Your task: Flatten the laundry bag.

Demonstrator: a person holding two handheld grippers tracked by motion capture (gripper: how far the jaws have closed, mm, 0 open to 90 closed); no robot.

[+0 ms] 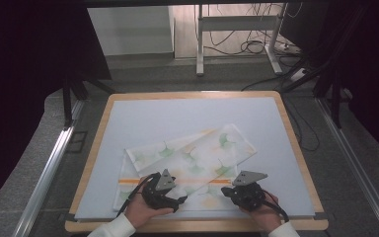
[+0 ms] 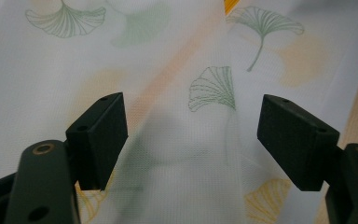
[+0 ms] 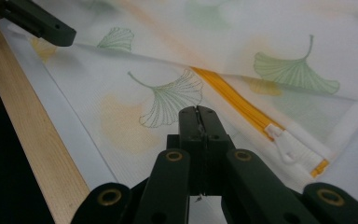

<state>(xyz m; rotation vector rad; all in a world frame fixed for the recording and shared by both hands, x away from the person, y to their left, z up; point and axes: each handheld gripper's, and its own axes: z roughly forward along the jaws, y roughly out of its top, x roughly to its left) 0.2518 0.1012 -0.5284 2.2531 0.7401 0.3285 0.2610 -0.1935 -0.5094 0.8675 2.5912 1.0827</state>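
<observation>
High view: no readable writing or brand on anything; the only markings are printed ginkgo leaves in green and pale orange on the cloth. The thing in hand is a white sheer fabric cover [image 1: 187, 160] with an orange zipper [image 3: 242, 100], lying partly folded on the pale blue mat [image 1: 143, 118] of a wood-edged table [image 1: 296, 148], toward the near edge, one flap angled up to the right. White zipper pull [image 3: 291, 147] sits near the cover's corner, in the right gripper view.

Surroundings: desk legs and loose cables on the floor beyond the table; dark curtains either side. Nothing lies between the grippers and the cover.

Left gripper [image 1: 177, 200]: over the cover's near left part, jaws wide apart, fabric visible between them in the left gripper view, pads [image 2: 100, 135] not pressing on it.

Right gripper [image 1: 227, 192]: at the cover's near right edge, jaws together; right gripper view shows the tips [image 3: 199, 122] closed against each other just above the fabric. Cannot tell whether cloth is pinched.
</observation>
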